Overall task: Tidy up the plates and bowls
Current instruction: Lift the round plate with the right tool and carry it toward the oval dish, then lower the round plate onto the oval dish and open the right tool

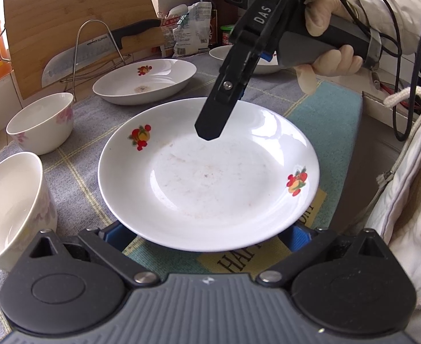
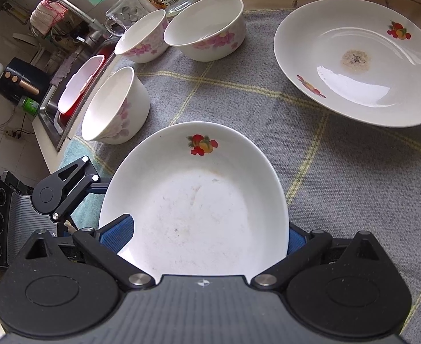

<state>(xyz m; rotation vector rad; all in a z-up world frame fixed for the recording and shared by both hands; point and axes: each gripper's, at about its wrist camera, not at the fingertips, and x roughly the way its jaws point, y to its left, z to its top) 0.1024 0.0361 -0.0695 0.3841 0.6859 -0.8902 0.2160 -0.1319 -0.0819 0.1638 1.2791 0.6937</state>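
Fruit-print plate (image 1: 207, 172): on grey cloth (image 2: 339, 172), near second fruit-print plate (image 2: 356, 60) | right gripper (image 2: 202, 238): jaws wide, straddling its rim, grip unconfirmed | left gripper (image 1: 202, 238): fingers under near rim, closure indeterminable | risk: glazed rim slipping if squeezed off-centre | both plates empty, residue-stained; floral bowls (image 2: 207, 28) empty

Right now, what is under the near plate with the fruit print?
Under the near plate: the checked cloth and a teal mat with lettering, part covered. The left gripper's blue pads sit beneath its rim; whether the plate is lifted is unclear.
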